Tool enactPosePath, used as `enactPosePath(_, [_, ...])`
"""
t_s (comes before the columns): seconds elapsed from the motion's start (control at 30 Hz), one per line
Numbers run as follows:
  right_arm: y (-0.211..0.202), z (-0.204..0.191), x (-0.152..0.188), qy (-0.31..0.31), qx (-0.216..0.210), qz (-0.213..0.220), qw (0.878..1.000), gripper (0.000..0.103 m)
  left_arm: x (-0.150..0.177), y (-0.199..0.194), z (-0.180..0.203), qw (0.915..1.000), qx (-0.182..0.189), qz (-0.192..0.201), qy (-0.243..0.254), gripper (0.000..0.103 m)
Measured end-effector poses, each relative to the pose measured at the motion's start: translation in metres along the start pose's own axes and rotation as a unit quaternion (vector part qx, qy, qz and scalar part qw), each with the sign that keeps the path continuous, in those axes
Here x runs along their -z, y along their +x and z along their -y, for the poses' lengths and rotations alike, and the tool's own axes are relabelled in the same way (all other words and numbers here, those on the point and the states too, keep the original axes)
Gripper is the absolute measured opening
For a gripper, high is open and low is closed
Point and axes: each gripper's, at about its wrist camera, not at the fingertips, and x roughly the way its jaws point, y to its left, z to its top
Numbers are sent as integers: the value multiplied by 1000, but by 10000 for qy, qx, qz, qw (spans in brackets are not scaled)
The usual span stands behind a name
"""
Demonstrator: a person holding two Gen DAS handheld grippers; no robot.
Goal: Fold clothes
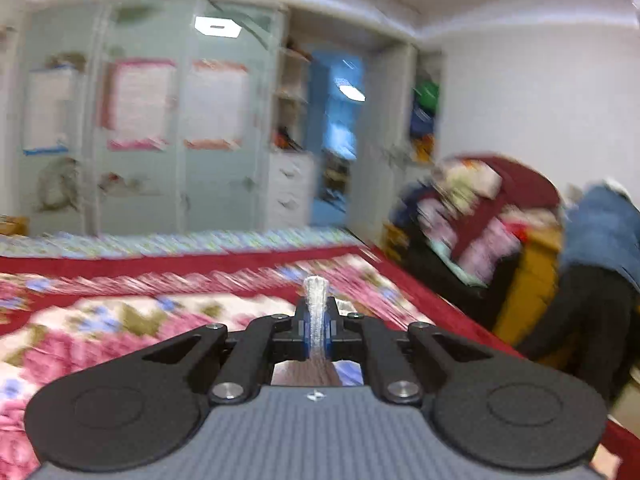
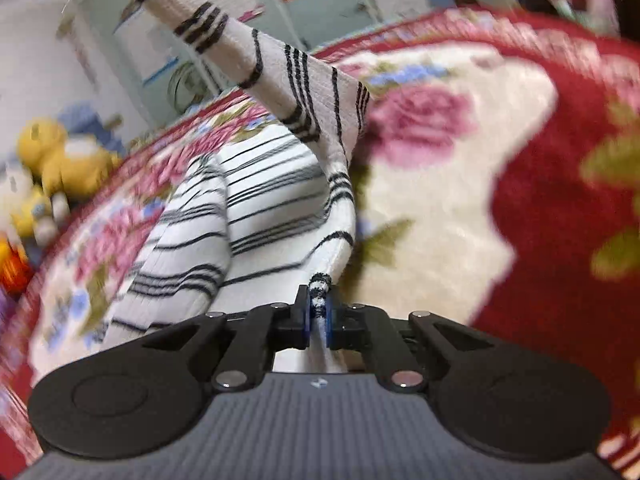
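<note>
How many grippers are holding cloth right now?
2. The left gripper pinches a pale strip of cloth above the bed; the right gripper pinches the striped garment's edge over the blanket.

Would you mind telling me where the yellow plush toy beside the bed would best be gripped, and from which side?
The yellow plush toy looks best pinched at its rounded head, the top part, coming from above. It sits beyond the edge of the floral blanket, so that side is free. The picture is blurred, and both grippers are shut on cloth, so one must let go first.

The wardrobe (image 1: 160,120) and the clothes pile (image 1: 480,216) are blurred; the striped garment (image 2: 272,200) is cut off at the top edge.
</note>
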Motion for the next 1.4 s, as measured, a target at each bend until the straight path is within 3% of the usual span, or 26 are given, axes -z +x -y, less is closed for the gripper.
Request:
enactPosePath(0.2, [2, -73, -7, -1548, 345, 21, 9873, 6, 24, -55, -105, 9907, -1150, 509, -511, 7])
enactPosePath(0.37, [19, -99, 3, -1853, 288, -227, 9820, 6, 69, -70, -159, 9846, -1600, 120, -690, 7])
enactPosePath(0.57, [19, -102, 13, -1650, 170, -274, 9858, 15, 119, -58, -185, 9820, -1574, -445, -941, 7])
enactPosePath(0.7, [-15, -81, 9, -891, -413, -107, 9951, 43, 129, -59, -186, 9838, -1398, -575, -958, 7])
enactPosePath(0.8, [-62, -48, 14, -424, -533, 196, 9975, 52, 127, -53, -188, 9860, -1298, -593, -866, 7])
enactPosePath(0.9, [-95, -28, 34, -748, -331, 125, 9966, 63, 121, -50, -178, 9883, -1189, -570, -770, 7])
enactPosePath(1.0, [-113, -24, 58, -1120, -268, -151, 9932, 63, 117, -41, -161, 9900, -1105, -574, -667, 7])
enactPosePath(1.1, [-122, -43, 77, -1422, -317, -164, 9892, 63, 110, -37, -141, 9915, -1059, -582, -475, 7])
enactPosePath(1.17, [-124, -64, 90, -1973, -222, -74, 9801, 63, 102, -33, -127, 9928, -1006, -580, -284, 7])
enactPosePath(1.27, [-108, -99, 110, -3331, 472, 170, 9416, 62, 90, -28, -106, 9943, -919, -544, -13, 7])
enactPosePath(1.33, [-90, -110, 111, -3744, 682, 235, 9245, 61, 80, -23, -91, 9951, -847, -493, 147, 7])
enactPosePath(1.37, [-81, -110, 108, -3803, 745, 165, 9217, 57, 74, -20, -83, 9954, -810, -445, 237, 7])
enactPosePath(1.4, [-71, -111, 104, -3861, 809, 94, 9188, 42, 68, -18, -76, 9958, -776, -374, 325, 7])
